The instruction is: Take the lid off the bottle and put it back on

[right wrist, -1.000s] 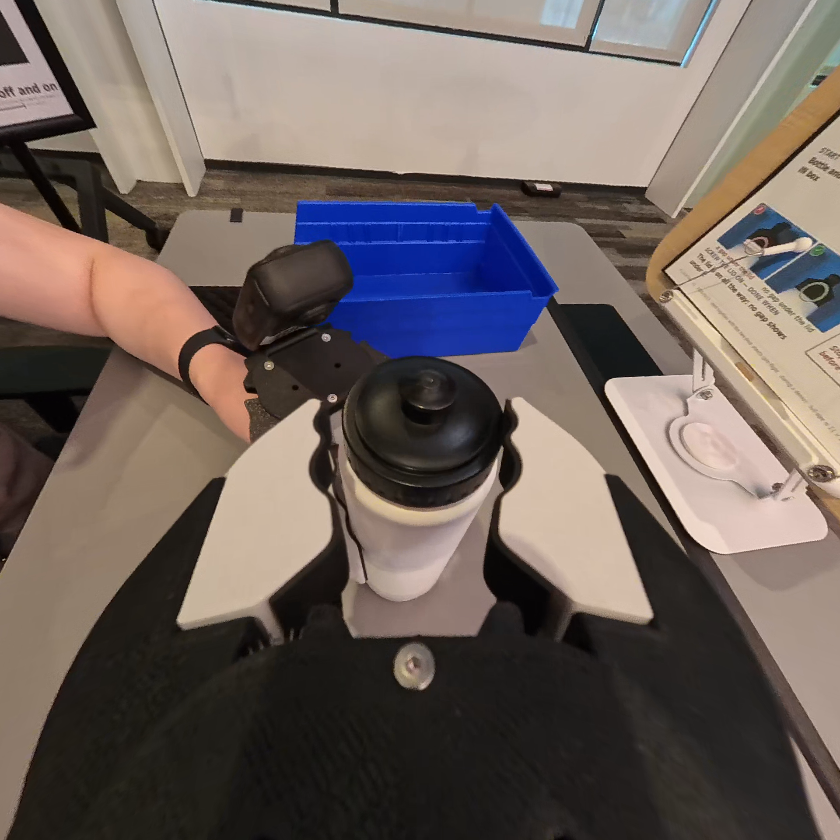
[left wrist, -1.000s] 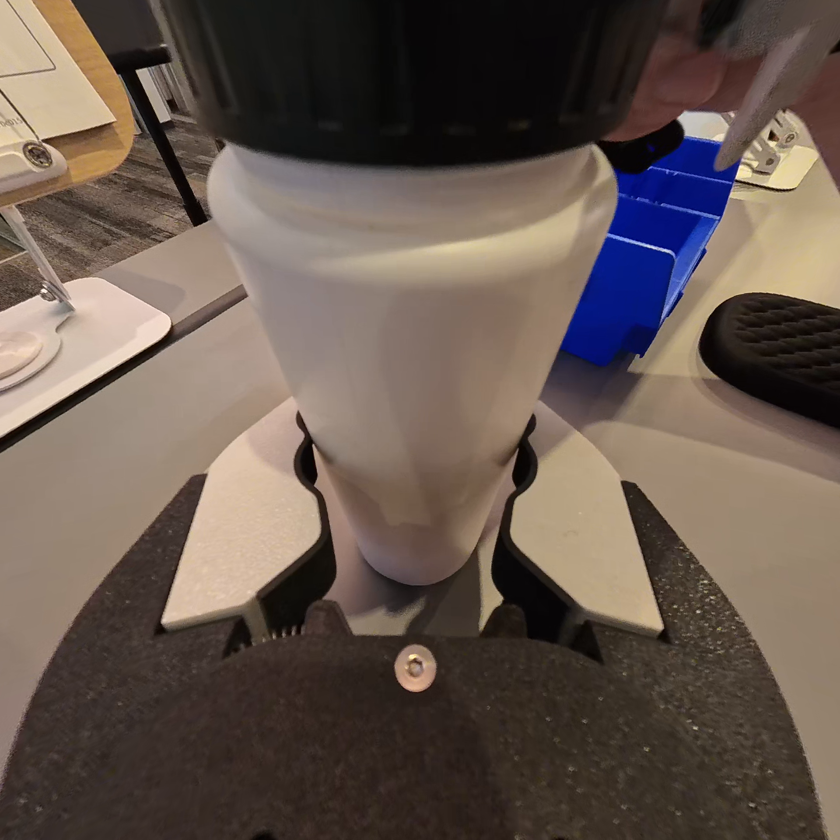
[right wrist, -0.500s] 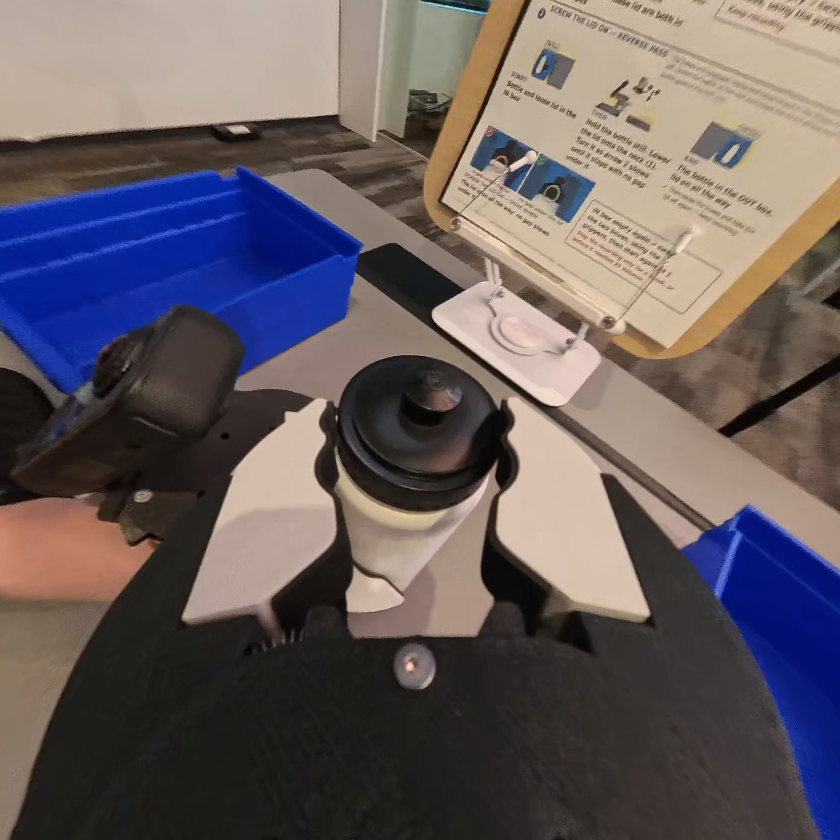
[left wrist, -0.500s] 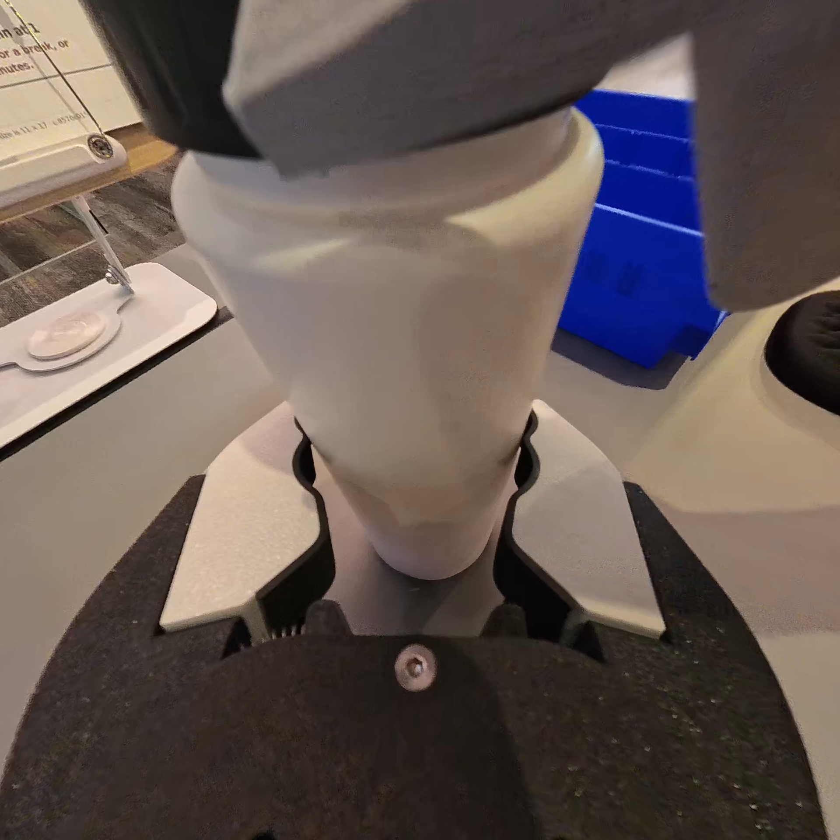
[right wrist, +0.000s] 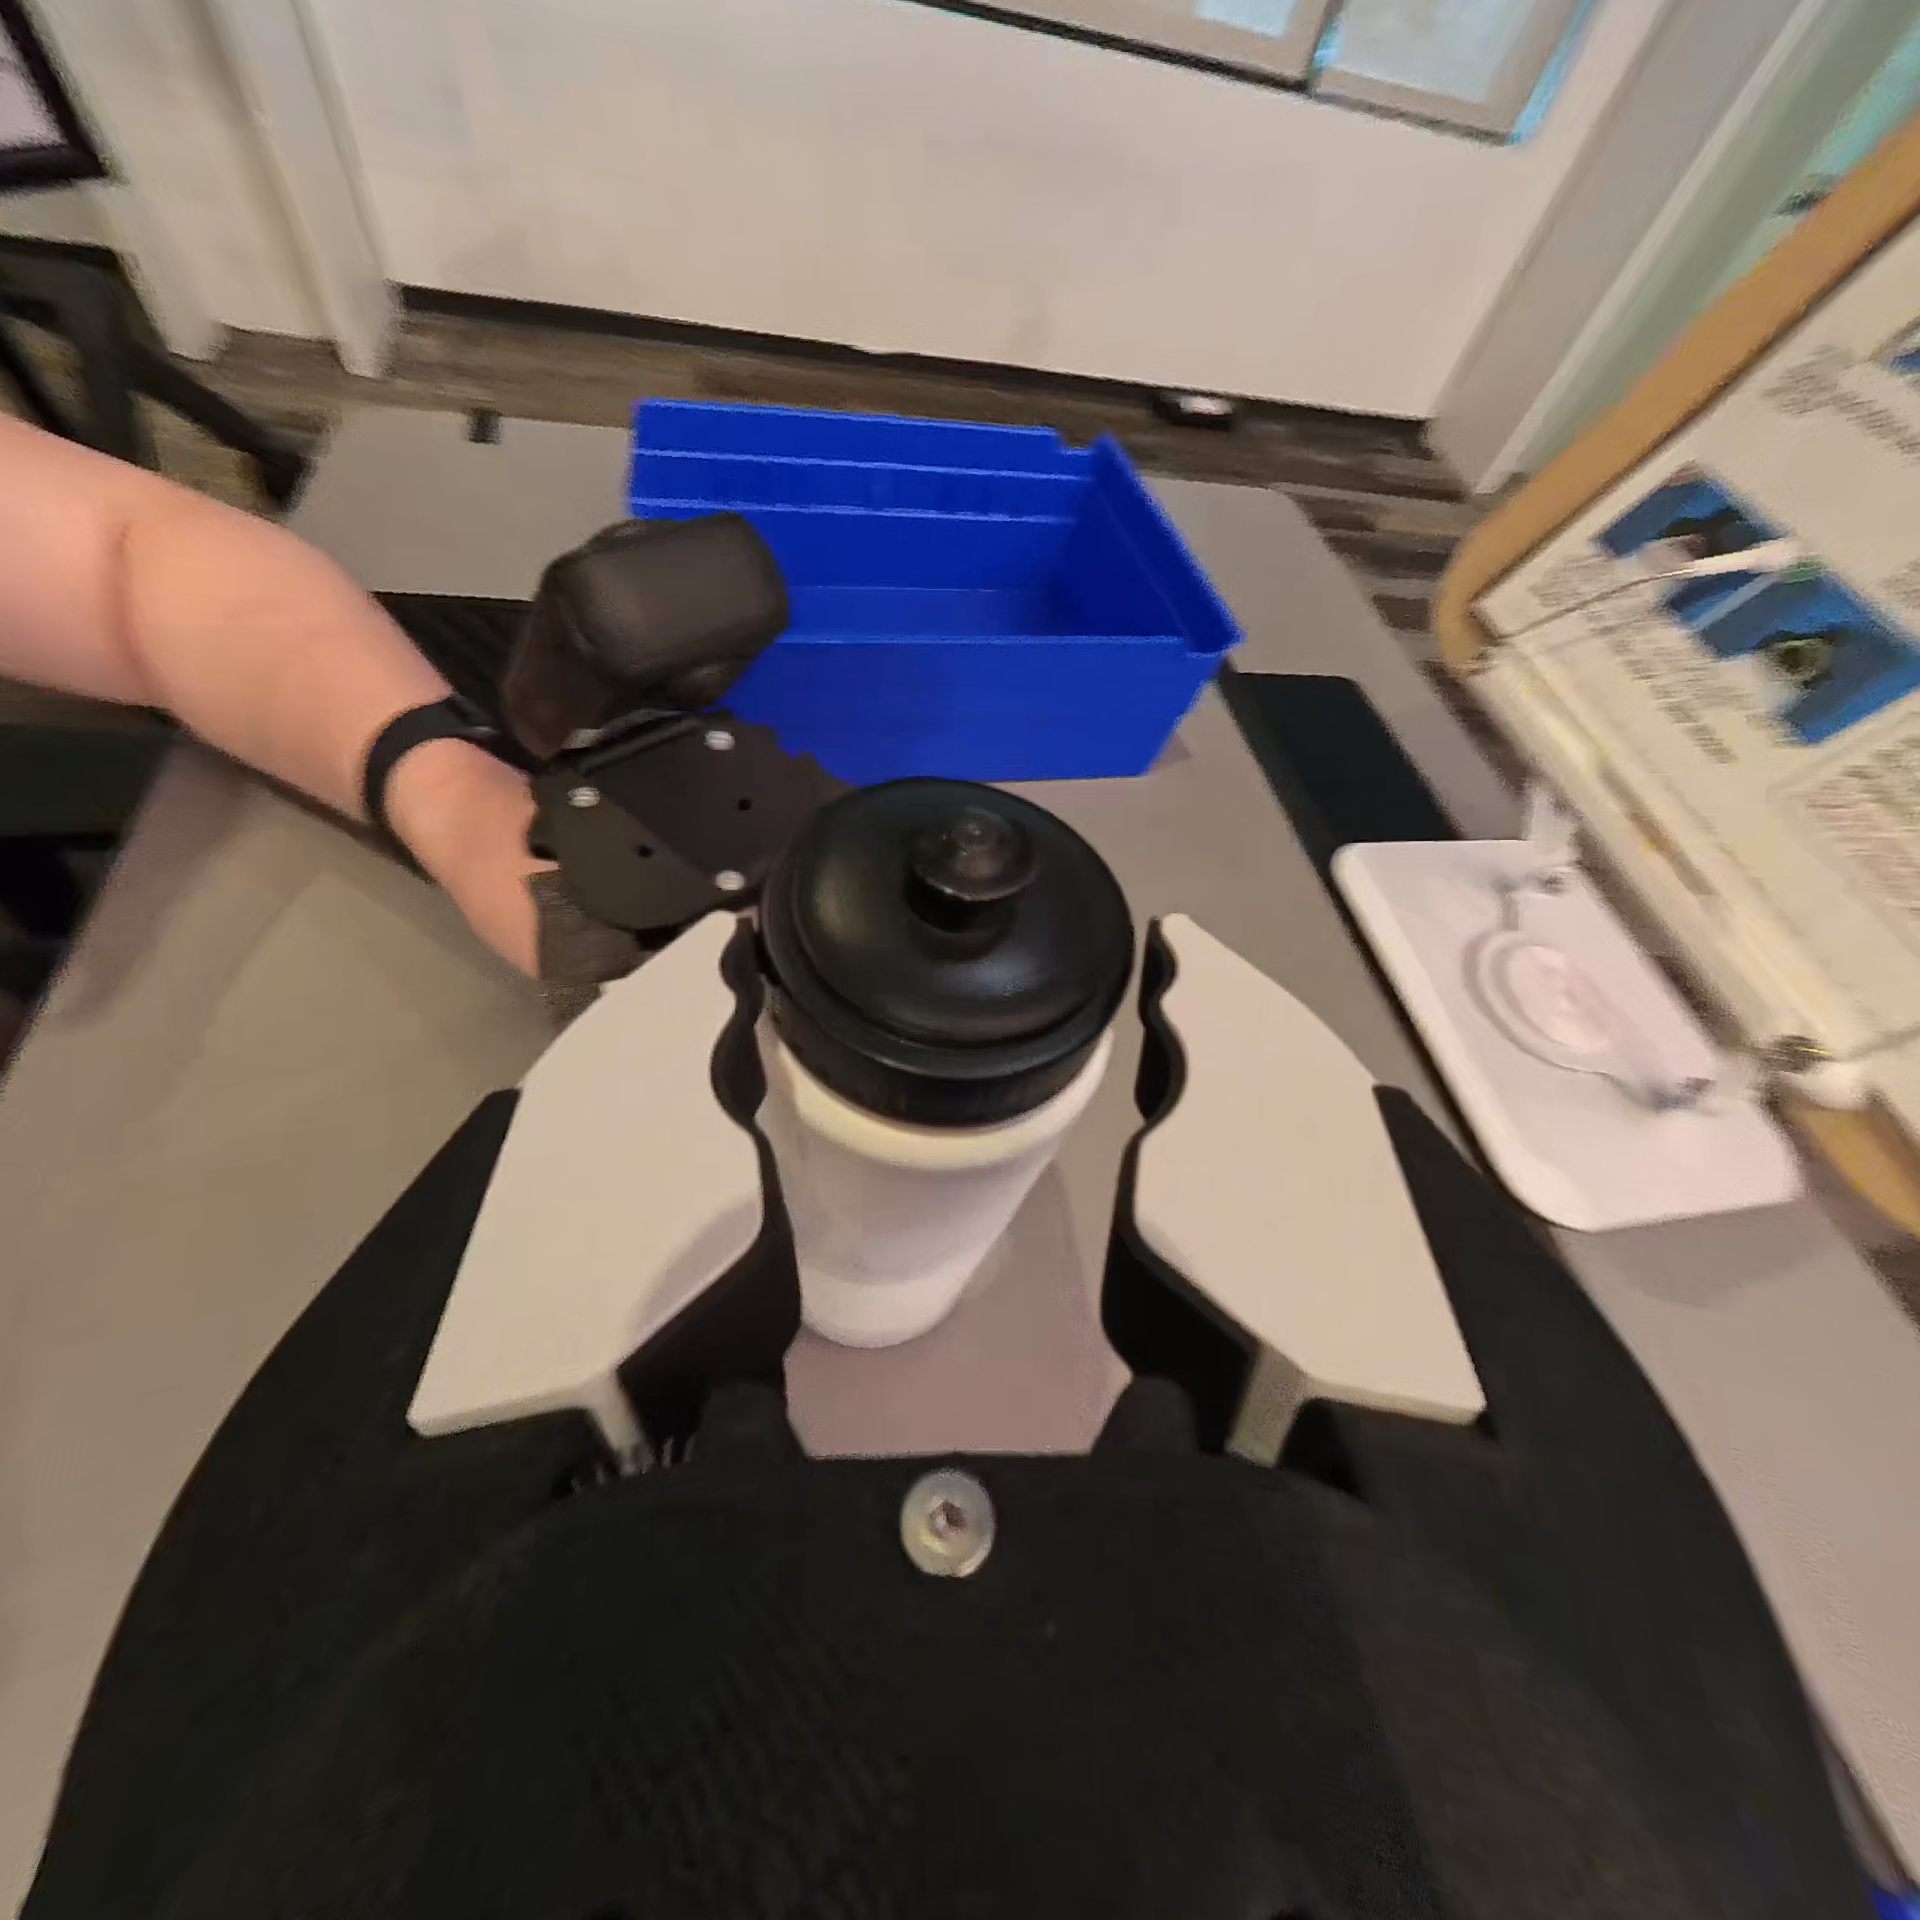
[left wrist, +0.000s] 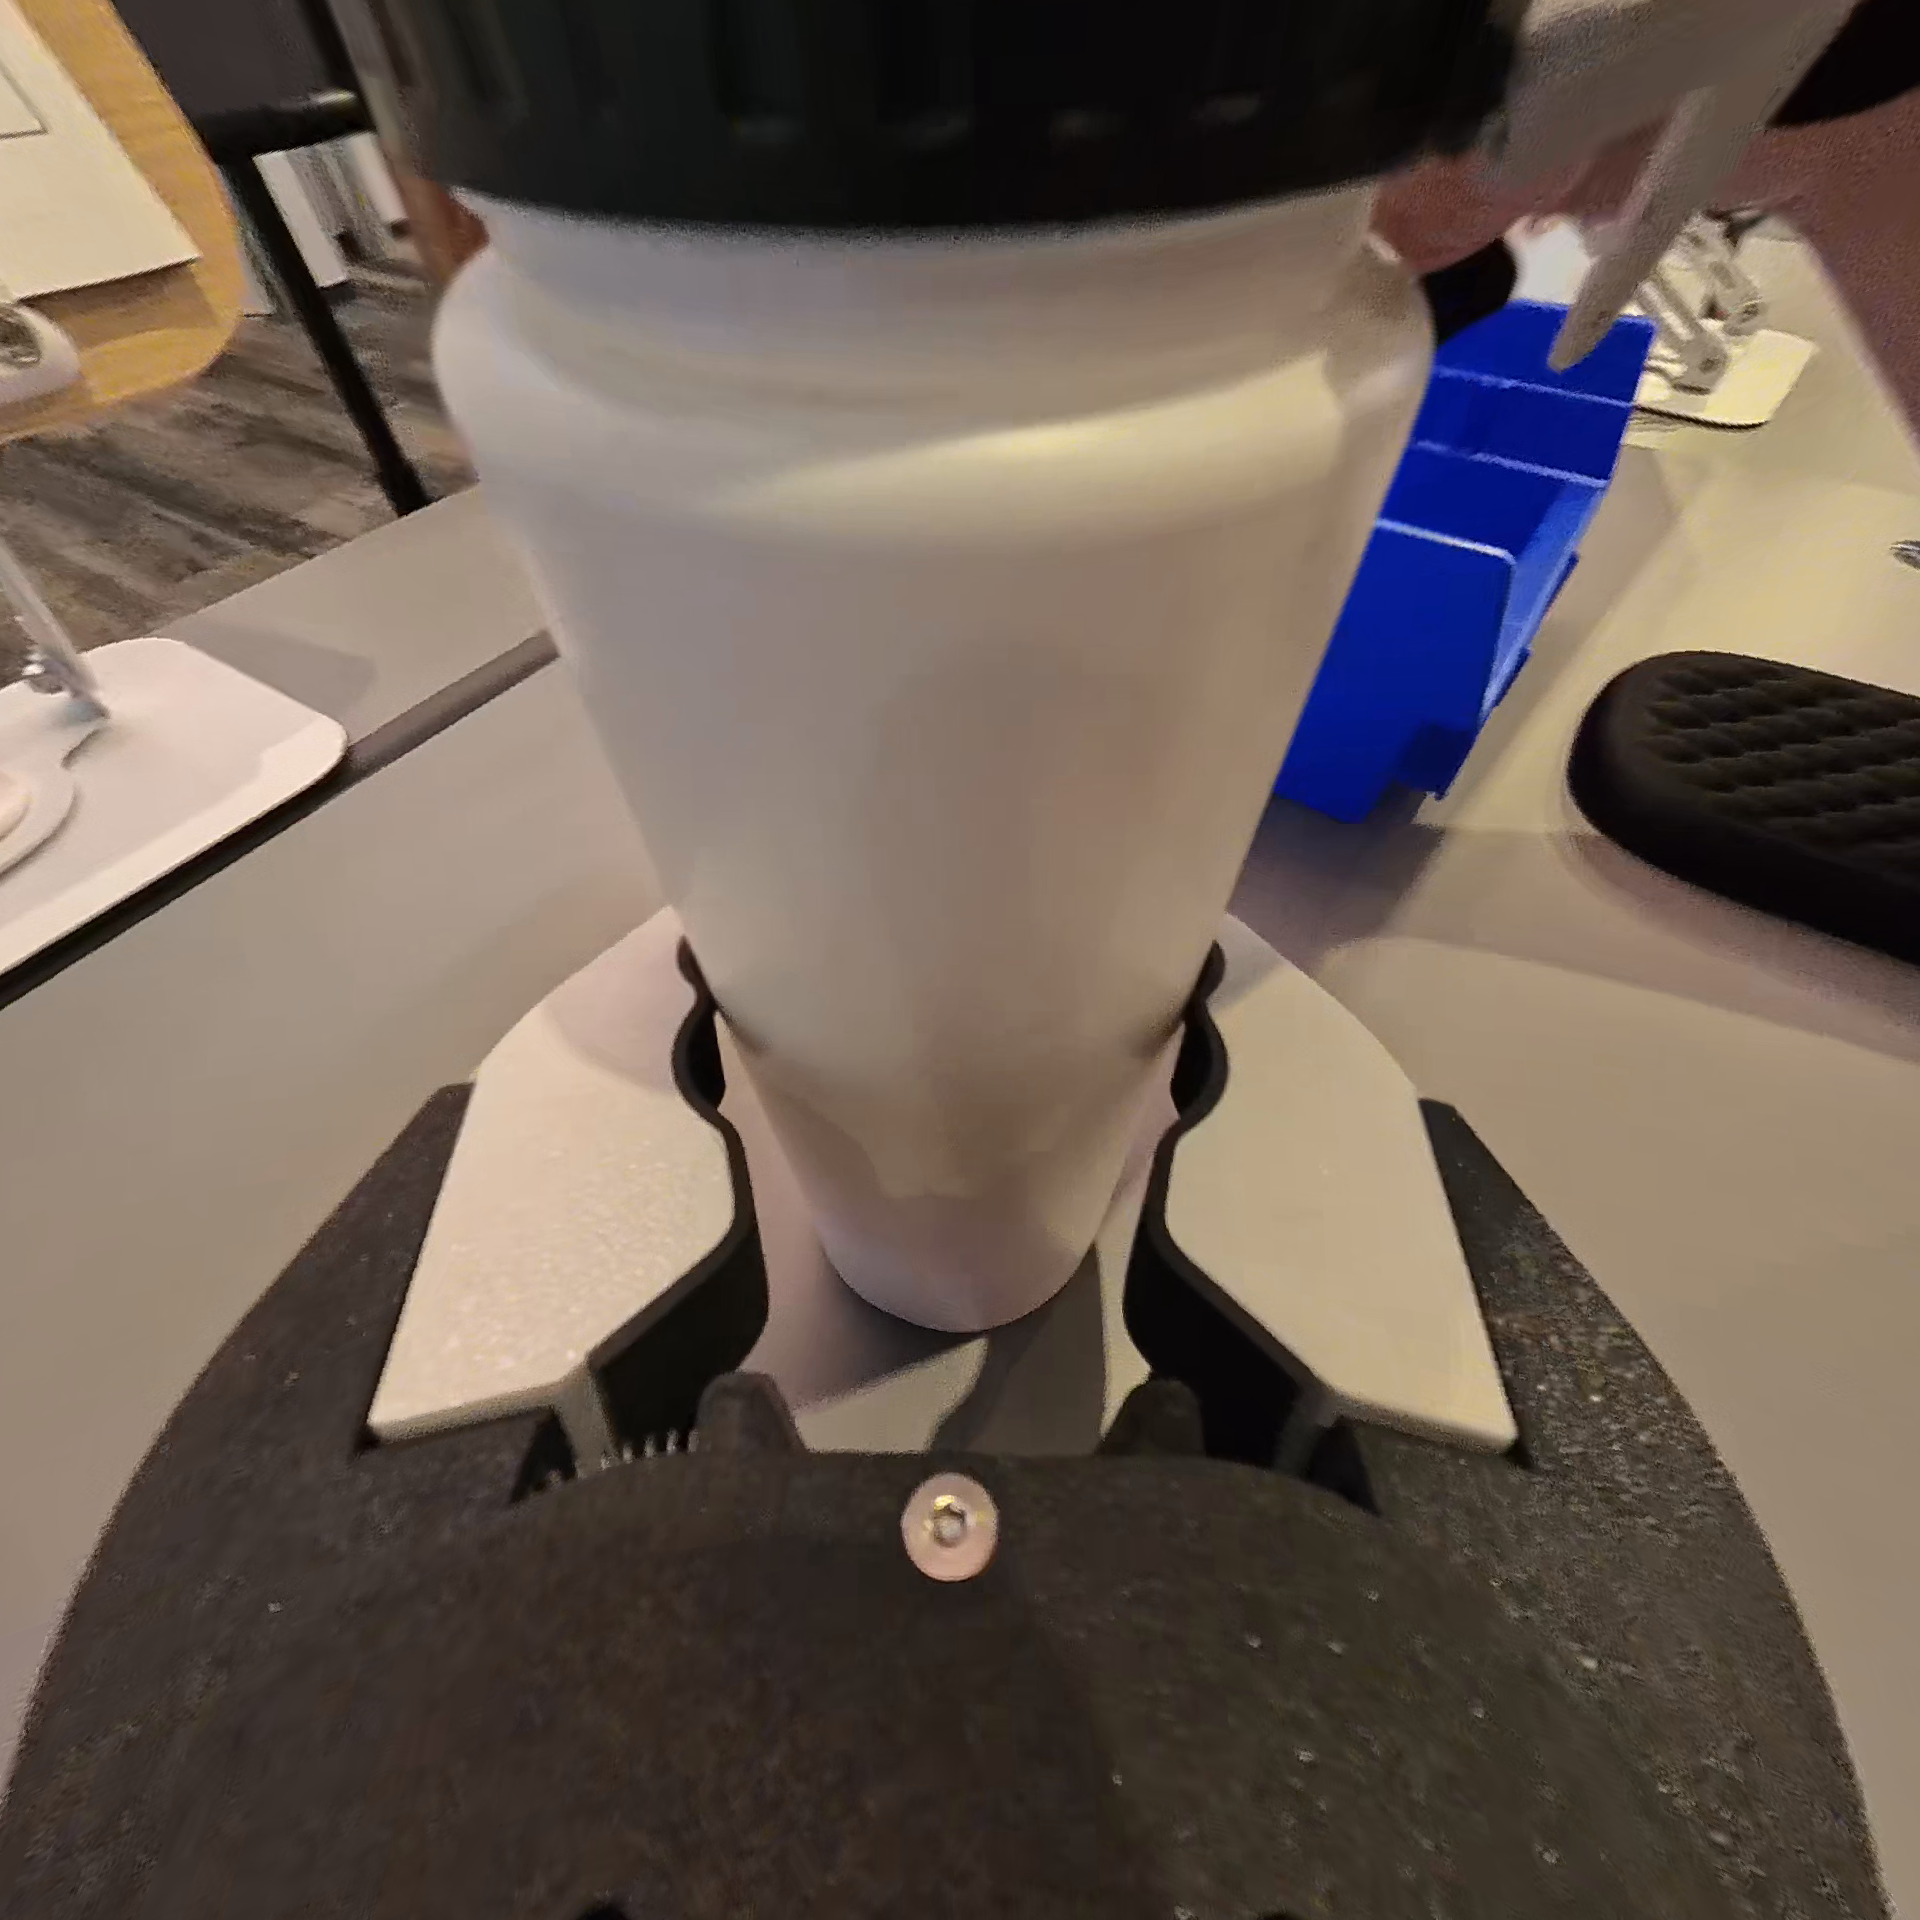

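A white bottle [left wrist: 935, 675] stands upright on the grey table [left wrist: 260, 1039]. My left gripper [left wrist: 951, 966] is shut on its lower body. The black lid [left wrist: 935, 104] sits on the neck, with a strip of white neck showing under it. In the right wrist view I look down on the lid [right wrist: 935, 997] and the bottle [right wrist: 883, 1226]. My right gripper [right wrist: 943, 935] is closed around the lid's rim from above. One of its fingers [left wrist: 1621, 239] shows beside the lid in the left wrist view. The left gripper's black body [right wrist: 665, 821] and the hand holding it show at left.
A blue bin [right wrist: 935, 623] stands behind the bottle; it also shows in the left wrist view [left wrist: 1455, 582]. An instruction board on a white stand [right wrist: 1558, 1039] is at right. A black mat [left wrist: 1766, 790] lies near the bin. Another white stand [left wrist: 156, 748] is at left.
Half a second ago the right gripper was twisted right toward the board and the left one counter-twisted. Both have swung back. More white neck shows under the lid than a second ago.
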`<state>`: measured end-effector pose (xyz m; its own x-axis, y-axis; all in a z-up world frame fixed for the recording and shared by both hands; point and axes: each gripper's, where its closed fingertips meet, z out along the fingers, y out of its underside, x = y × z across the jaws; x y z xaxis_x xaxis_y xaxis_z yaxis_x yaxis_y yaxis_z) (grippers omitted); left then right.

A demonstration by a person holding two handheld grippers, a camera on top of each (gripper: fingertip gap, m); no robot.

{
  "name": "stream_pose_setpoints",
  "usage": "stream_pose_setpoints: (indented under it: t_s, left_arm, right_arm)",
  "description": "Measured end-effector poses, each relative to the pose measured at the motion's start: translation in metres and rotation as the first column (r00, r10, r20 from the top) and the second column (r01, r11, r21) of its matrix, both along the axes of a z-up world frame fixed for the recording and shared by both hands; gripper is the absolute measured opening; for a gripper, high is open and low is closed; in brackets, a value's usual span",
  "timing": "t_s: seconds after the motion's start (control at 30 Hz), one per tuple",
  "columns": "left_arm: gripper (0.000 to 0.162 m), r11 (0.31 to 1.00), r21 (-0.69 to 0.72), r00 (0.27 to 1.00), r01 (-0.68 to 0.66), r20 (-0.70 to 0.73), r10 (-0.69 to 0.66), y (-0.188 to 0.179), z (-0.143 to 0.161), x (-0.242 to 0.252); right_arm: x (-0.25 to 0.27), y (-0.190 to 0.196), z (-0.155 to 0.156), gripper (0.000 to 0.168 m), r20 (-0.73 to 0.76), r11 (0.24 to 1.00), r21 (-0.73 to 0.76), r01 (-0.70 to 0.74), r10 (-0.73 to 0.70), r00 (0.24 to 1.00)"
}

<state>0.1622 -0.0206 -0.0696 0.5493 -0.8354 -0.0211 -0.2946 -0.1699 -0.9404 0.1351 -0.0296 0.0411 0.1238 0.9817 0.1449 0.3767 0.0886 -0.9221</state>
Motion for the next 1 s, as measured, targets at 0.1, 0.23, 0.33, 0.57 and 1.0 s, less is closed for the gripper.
stream_pose_setpoints:
  t_s: [0.1, 0.23, 0.33, 0.57, 1.0]
  left_arm:
    - [0.086, 1.000, -0.021, 0.999, 0.022, 0.025, -0.022, -0.001, 0.000, 0.001]
    - [0.086, 0.999, -0.034, 1.000, 0.002, 0.018, -0.001, 0.001, 0.000, 0.000]
    - [0.086, 0.998, -0.034, 0.999, -0.050, 0.012, 0.051, 0.005, 0.000, -0.002]
    - [0.086, 0.993, -0.006, 0.992, -0.122, -0.022, 0.121, 0.012, -0.001, -0.006]
    - [0.086, 0.995, -0.020, 0.995, 0.100, 0.016, -0.099, -0.010, -0.002, 0.006]
  right_arm:
    - [-0.002, 0.004, -0.001, 0.072, -0.027, 0.997, -0.079, -0.005, 0.003, 1.000]
    - [-0.004, 0.007, 0.000, 0.072, -0.039, 0.990, -0.084, 0.109, -0.113, 0.993]
    - [-0.004, 0.012, 0.000, 0.072, -0.046, 0.953, -0.075, 0.295, -0.299, 0.953]
    - [-0.003, 0.017, 0.000, 0.072, -0.111, 0.814, -0.032, 0.580, -0.579, 0.807]
    - [0.001, -0.006, 0.002, 0.072, -0.084, 0.994, -0.105, -0.025, 0.017, 0.996]
